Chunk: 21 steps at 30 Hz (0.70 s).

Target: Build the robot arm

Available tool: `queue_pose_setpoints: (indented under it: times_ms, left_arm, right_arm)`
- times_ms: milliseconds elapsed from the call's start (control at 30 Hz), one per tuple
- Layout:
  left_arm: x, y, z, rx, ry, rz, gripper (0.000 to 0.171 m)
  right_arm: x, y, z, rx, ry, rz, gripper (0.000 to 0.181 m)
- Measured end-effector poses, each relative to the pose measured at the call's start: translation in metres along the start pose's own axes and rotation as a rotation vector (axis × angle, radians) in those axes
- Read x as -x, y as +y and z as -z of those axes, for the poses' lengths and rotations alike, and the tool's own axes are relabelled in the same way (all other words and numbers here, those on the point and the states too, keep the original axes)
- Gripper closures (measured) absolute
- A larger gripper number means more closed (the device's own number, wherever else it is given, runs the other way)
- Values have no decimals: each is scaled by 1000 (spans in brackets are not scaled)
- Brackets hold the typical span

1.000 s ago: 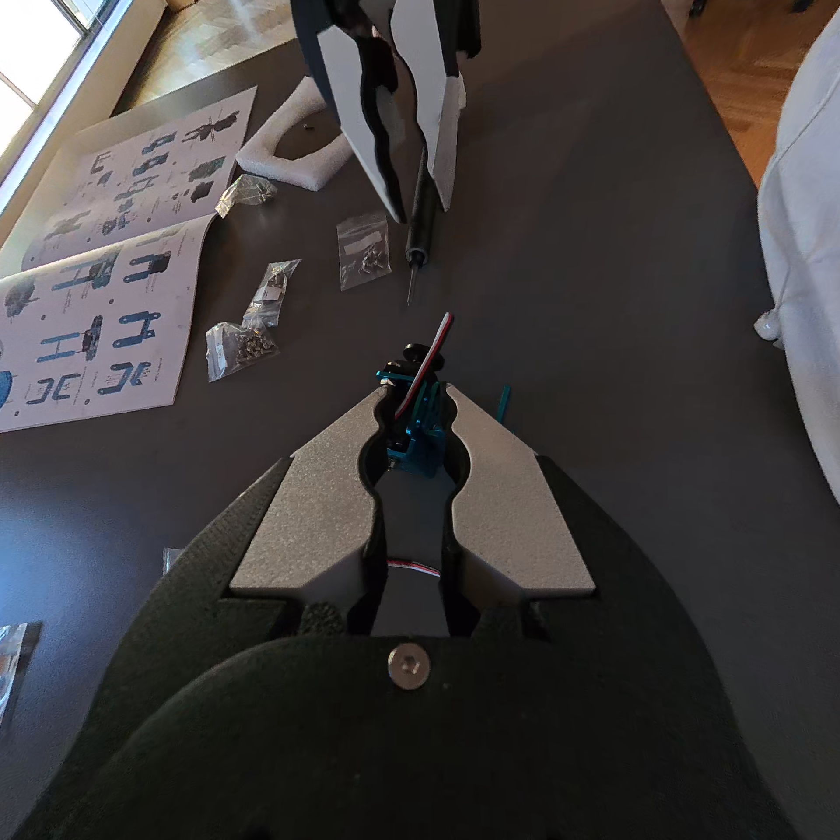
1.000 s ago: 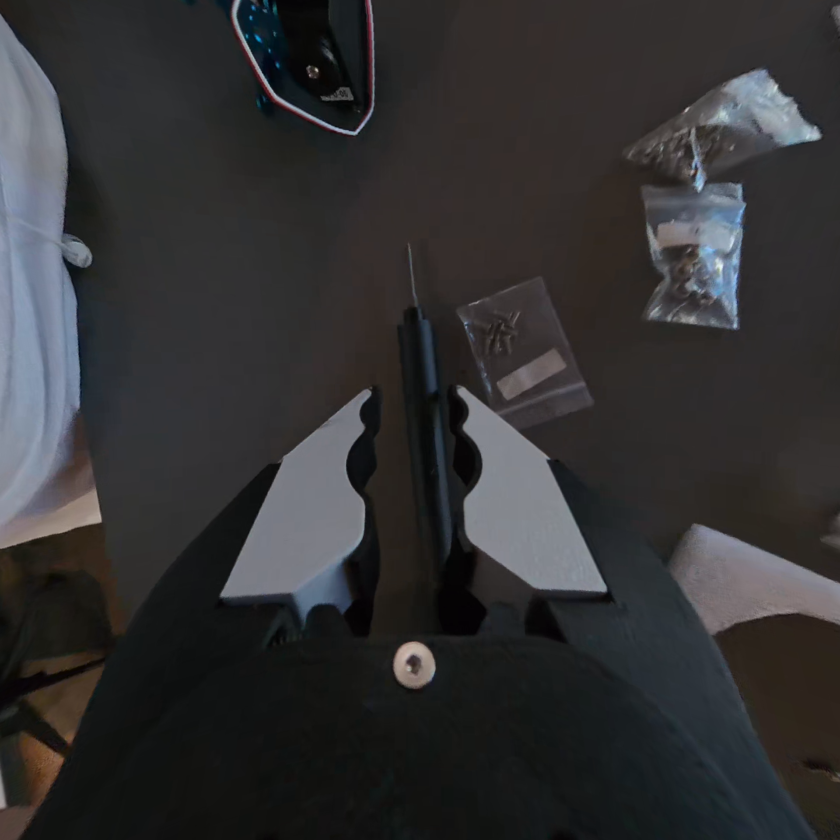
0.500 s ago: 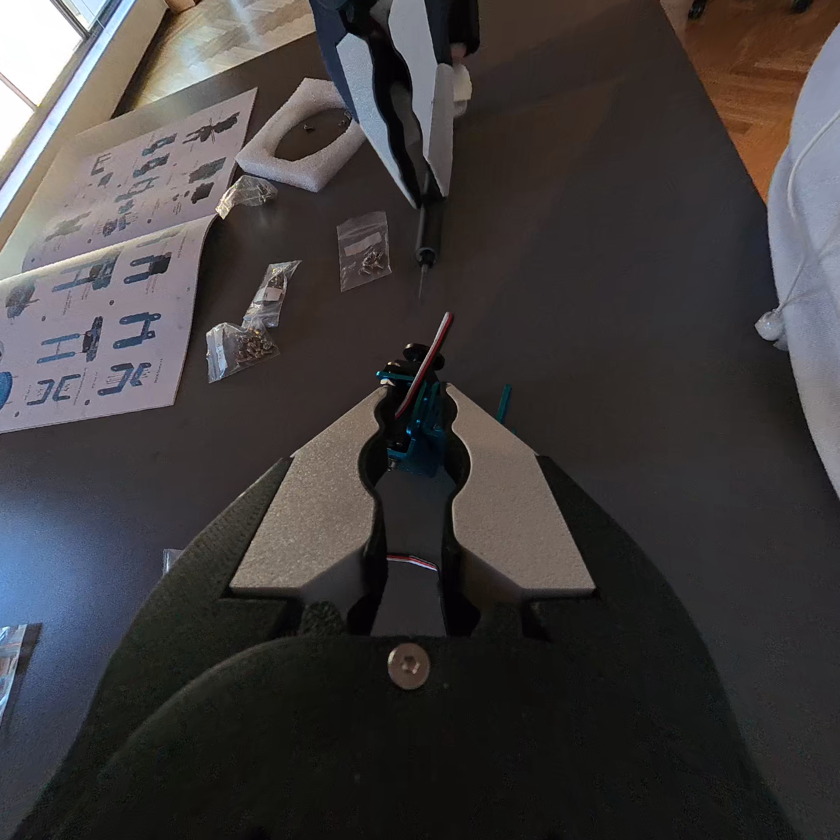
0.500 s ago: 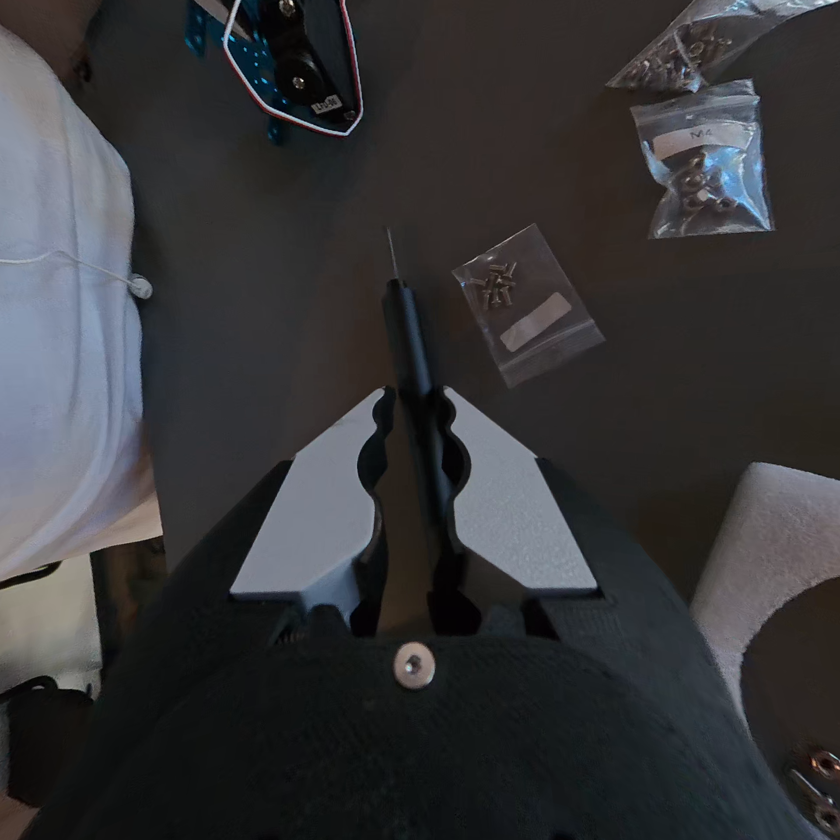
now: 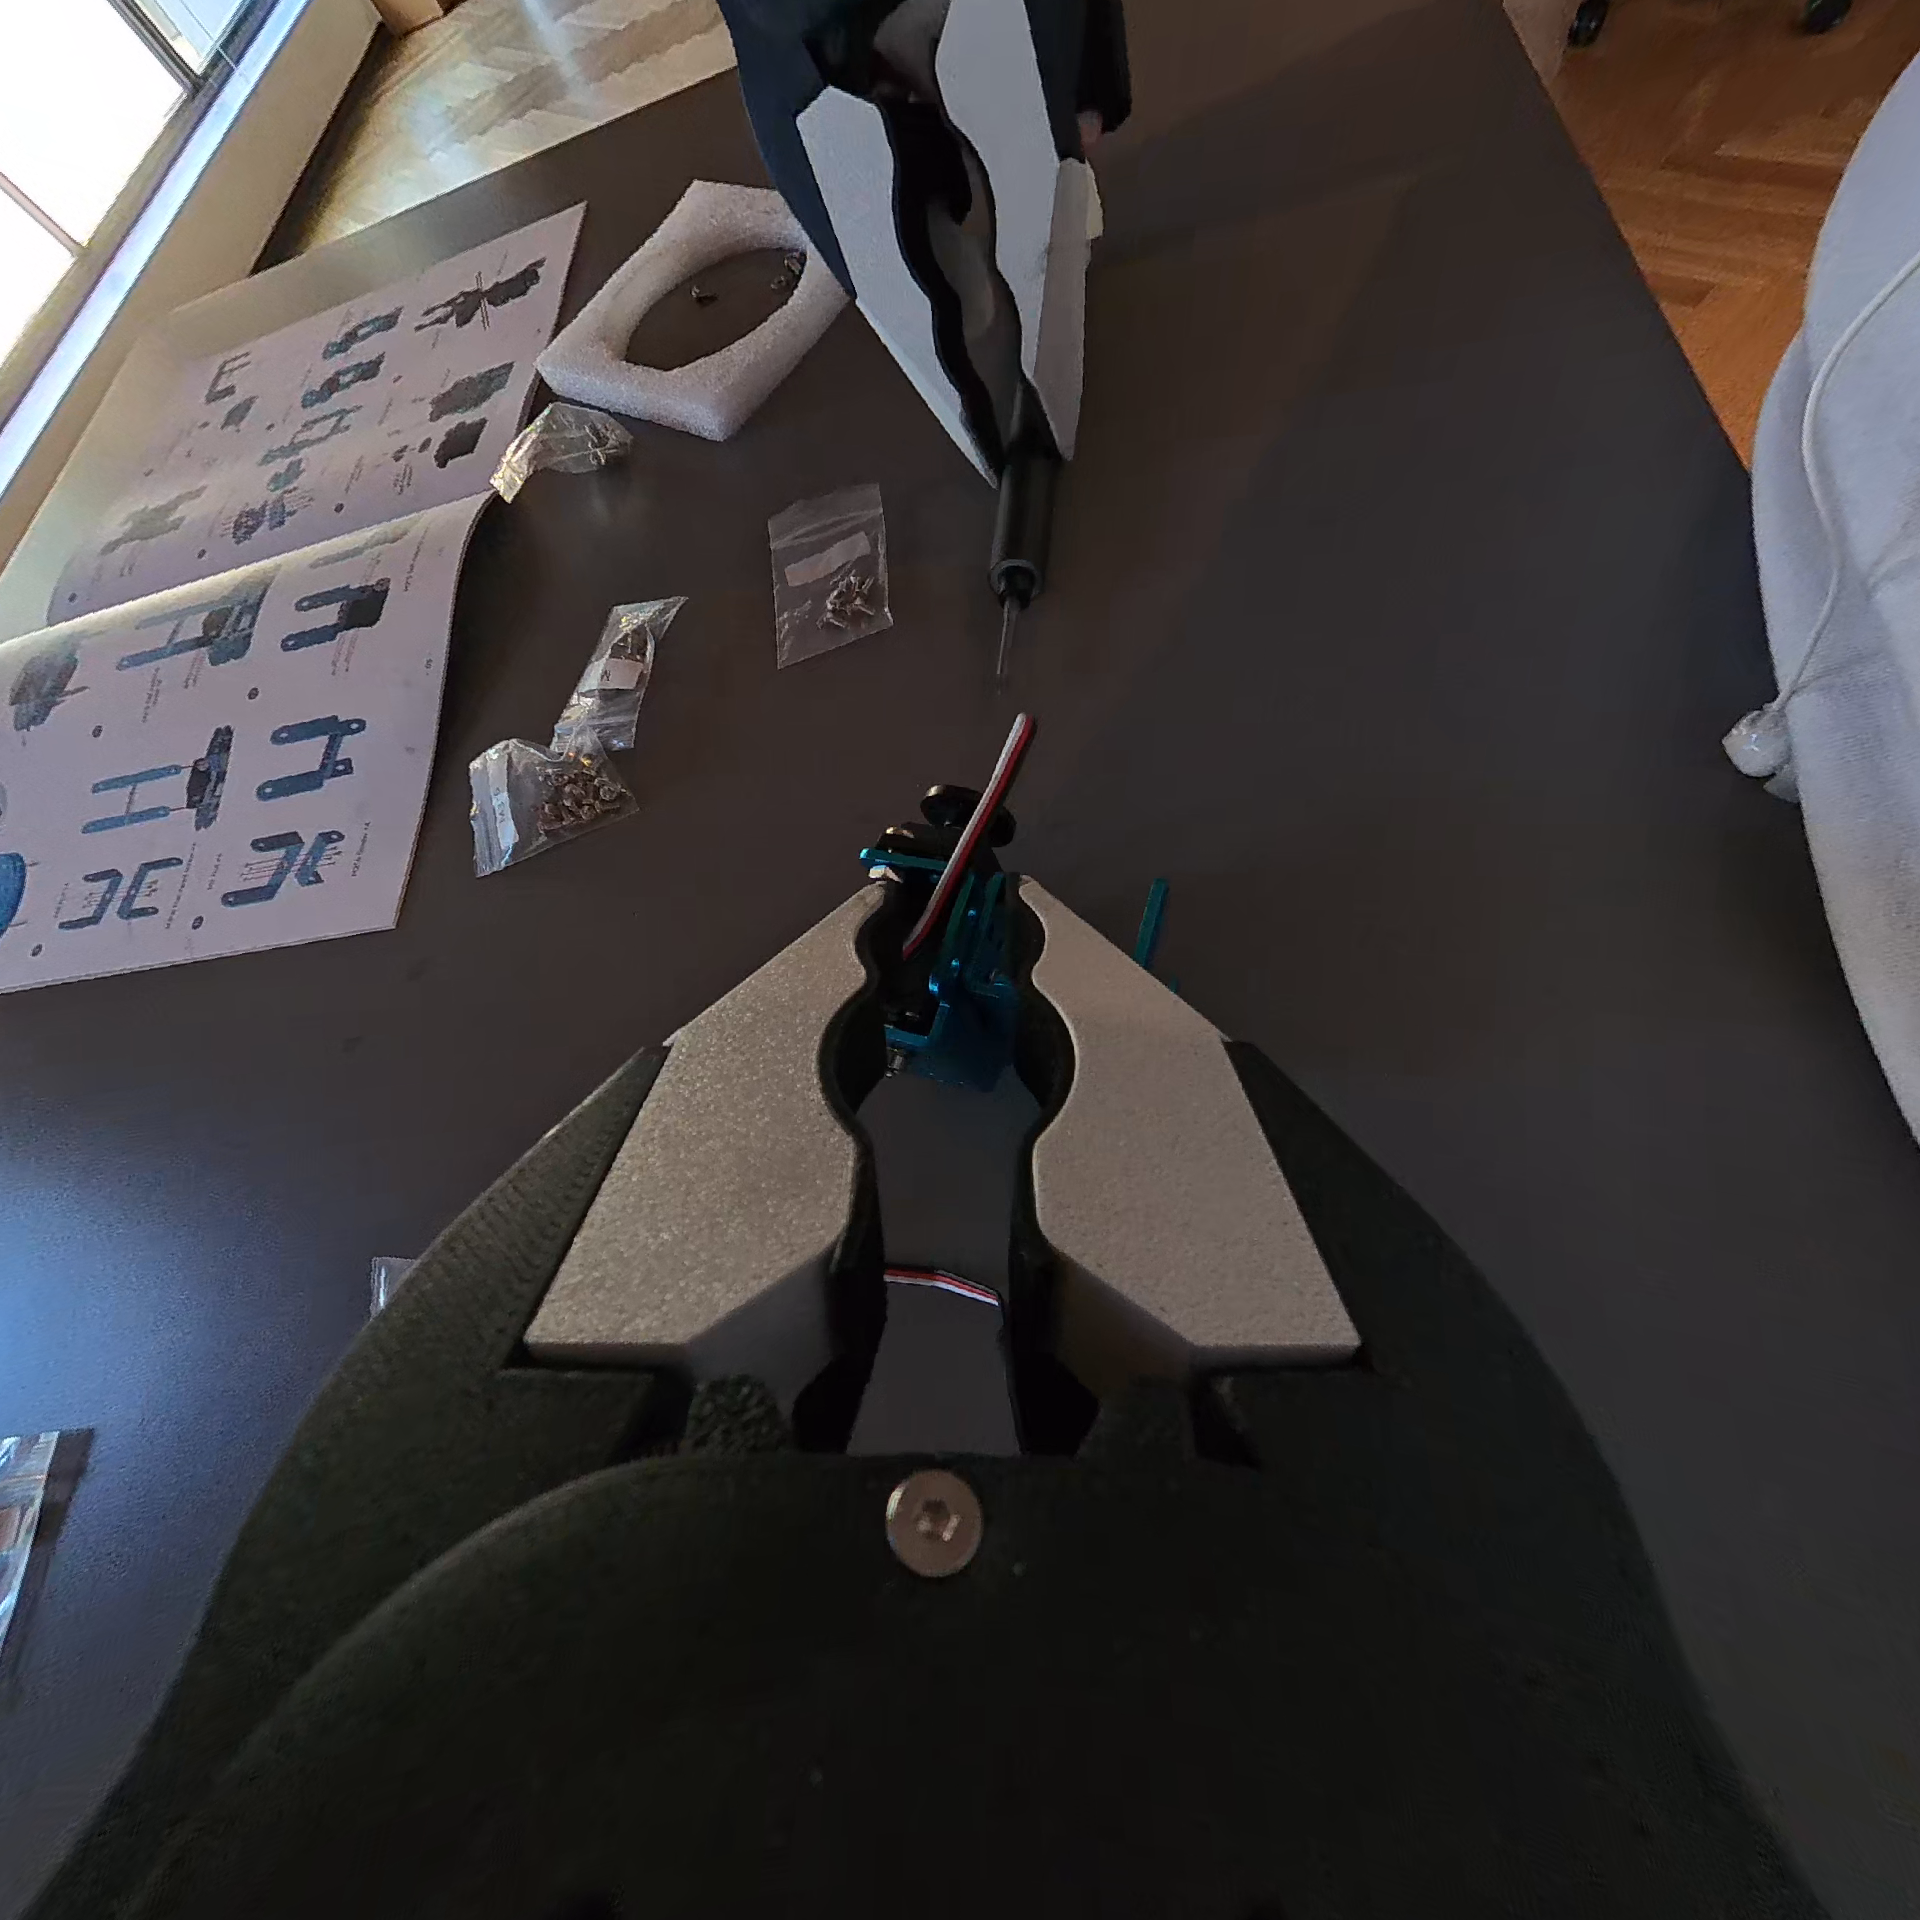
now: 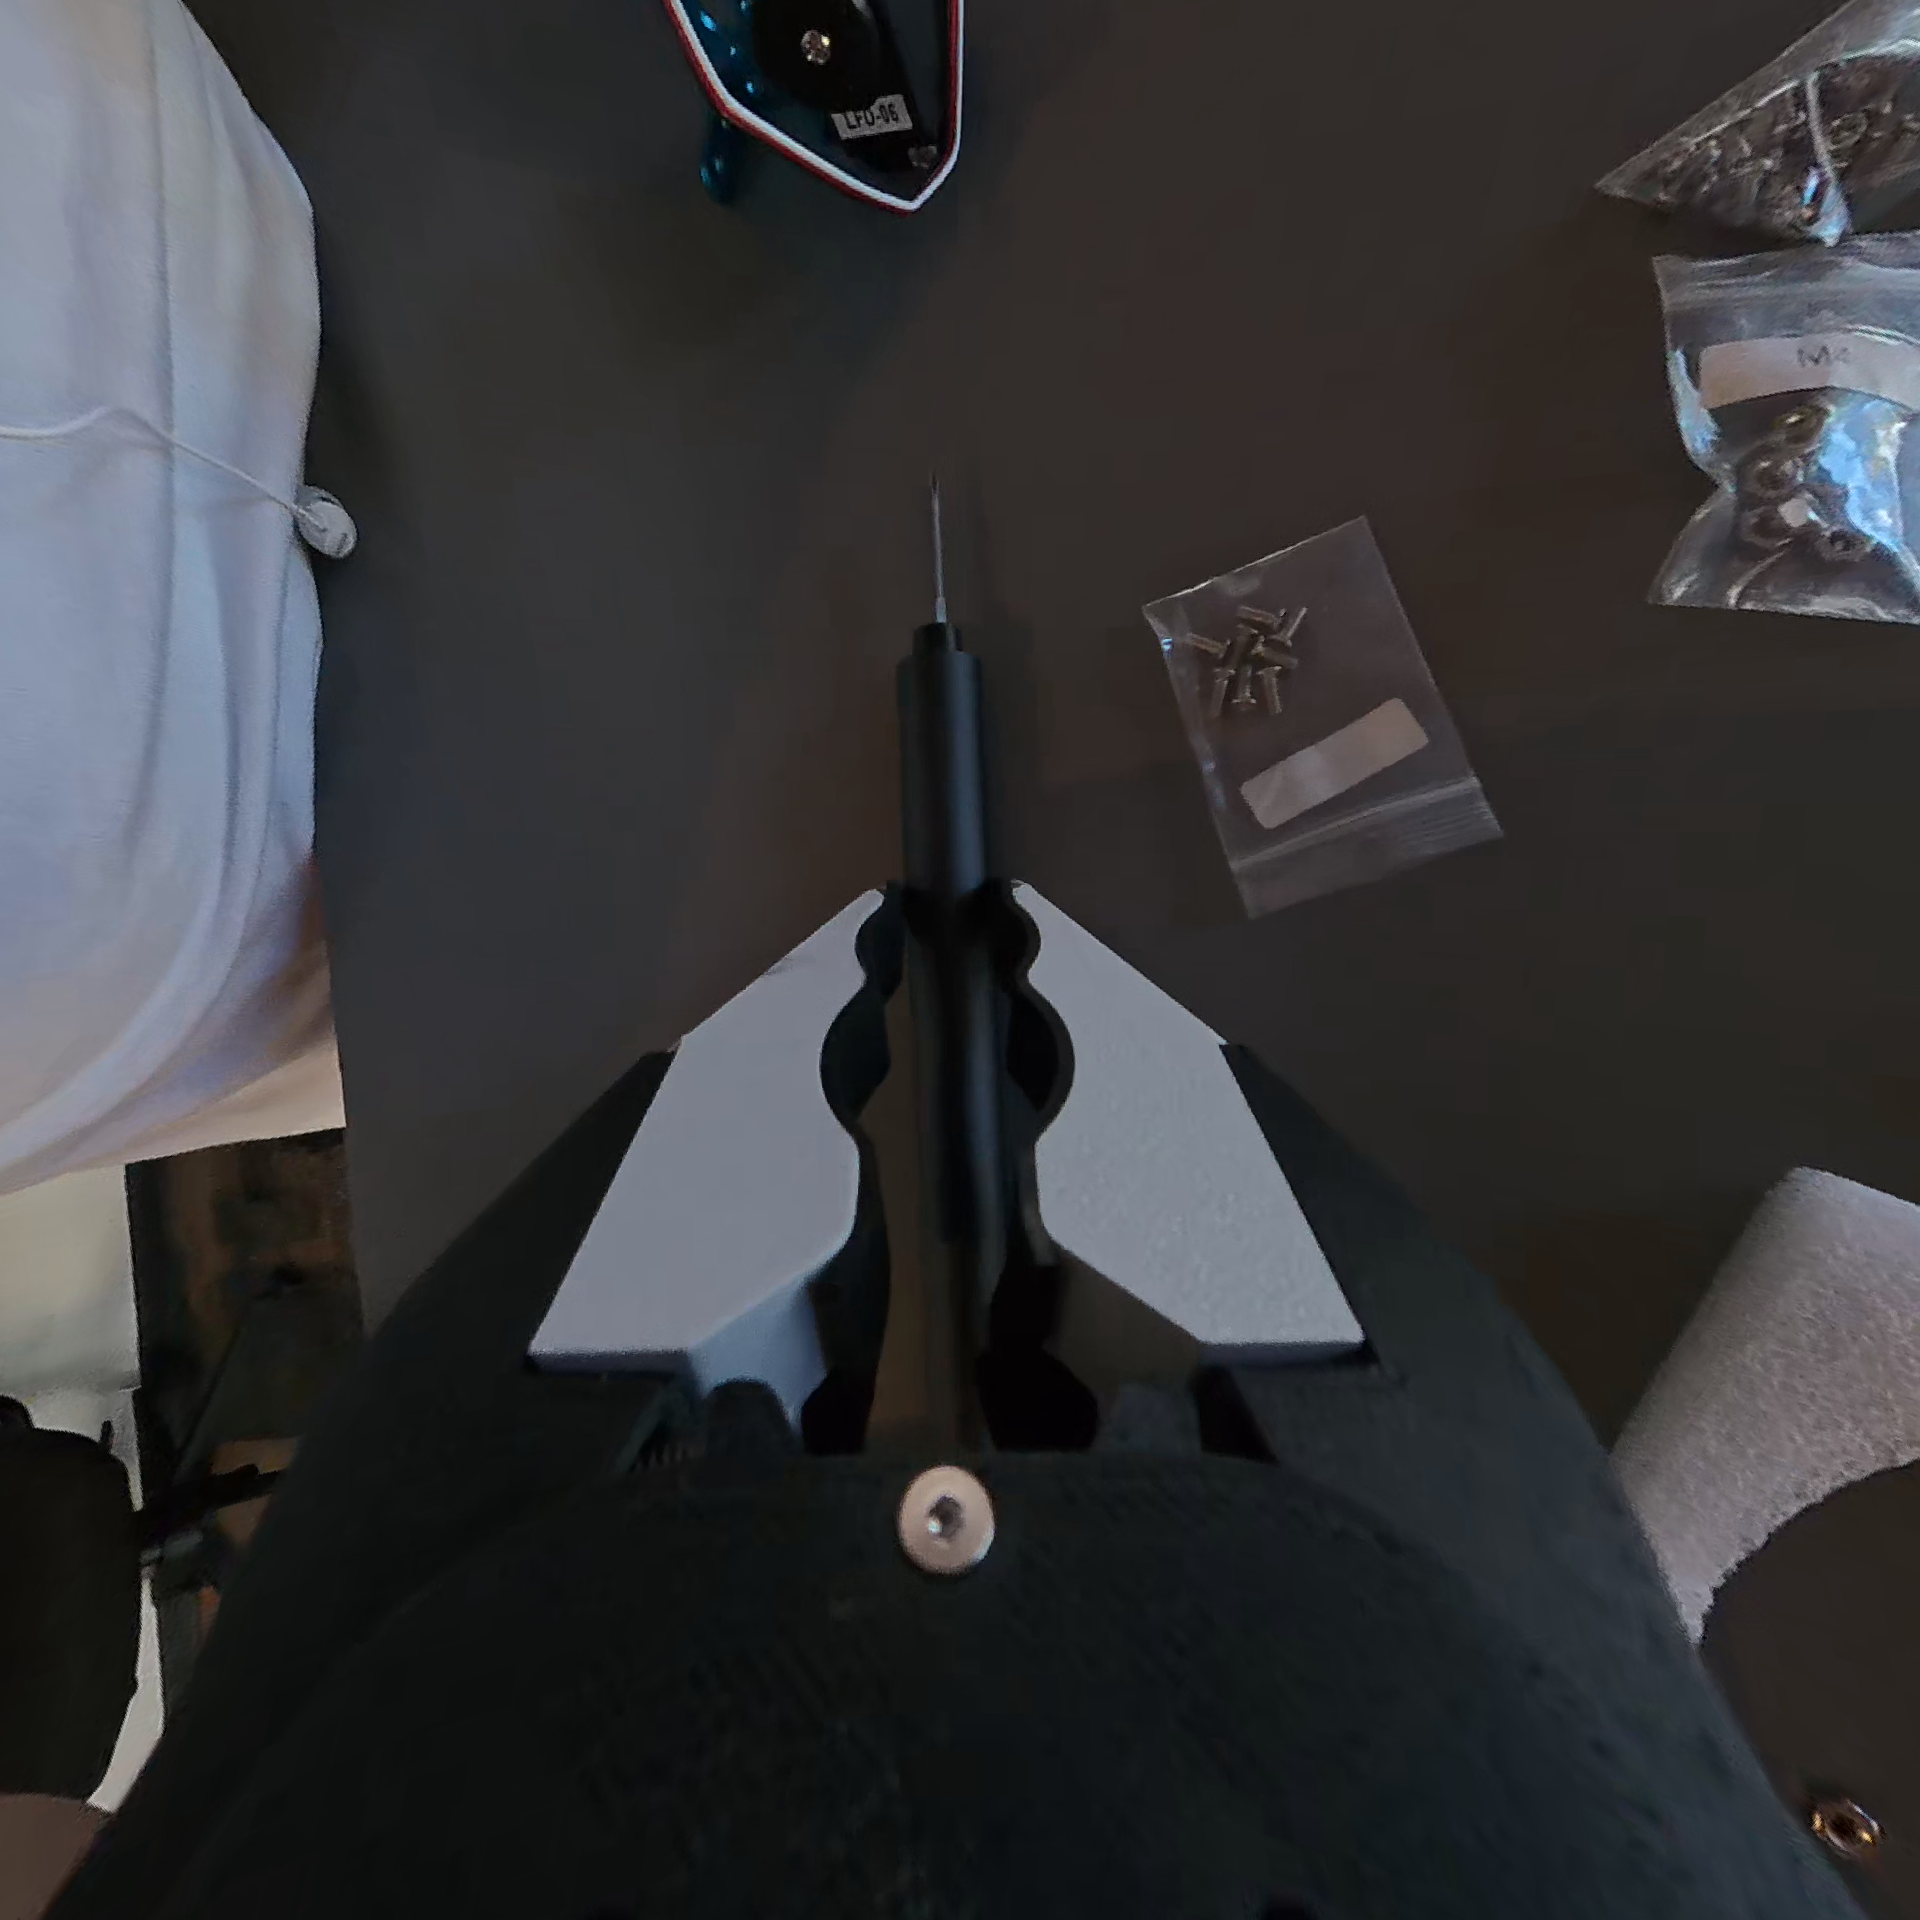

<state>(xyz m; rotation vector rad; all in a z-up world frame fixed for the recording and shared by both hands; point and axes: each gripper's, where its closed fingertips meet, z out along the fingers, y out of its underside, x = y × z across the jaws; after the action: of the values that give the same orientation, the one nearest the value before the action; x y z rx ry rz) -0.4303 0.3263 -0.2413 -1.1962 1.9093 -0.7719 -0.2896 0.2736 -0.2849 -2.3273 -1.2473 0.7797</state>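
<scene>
Change at the right gripper point(image 6: 940, 896): spread either side of the slim black screwdriver with thin metal bit point(image 6: 940, 748) a second ago, now pinching its handle between the pale fingers, bit pointing straight ahead over the dark matte table point(image 6: 623, 520). Cannot tell whether lifted clear of the surface. Just right of the shaft, a small clear zip bag of screws point(image 6: 1320, 717); well ahead of the bit, the blue metal bracket with black servo and red-white wire point(image 6: 831, 94). Left gripper point(image 5: 951, 899): as before, pressed onto that same bracket near the fingertips, wire looping up past them. Off to its left, more clear bags of hardware point(image 5: 551, 810), a white foam frame point(image 5: 665, 384) and an open illustrated booklet point(image 5: 260, 623).
</scene>
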Motion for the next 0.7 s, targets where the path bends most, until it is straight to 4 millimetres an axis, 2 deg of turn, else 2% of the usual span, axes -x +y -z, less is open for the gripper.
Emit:
queue_pose_setpoints:
  times_ms: [367,567,700]
  left_arm:
    - [0,0,0,3,1,-3,153]
    - [0,0,0,1,2,-2,153]
    - [-1,0,0,0,6,-3,153]
  right_arm:
    - [-2,-8,9,-56,7,-5,165]
    - [-7,-2,8,-16,28,8,160]
    - [-7,-7,10,-48,16,4,165]
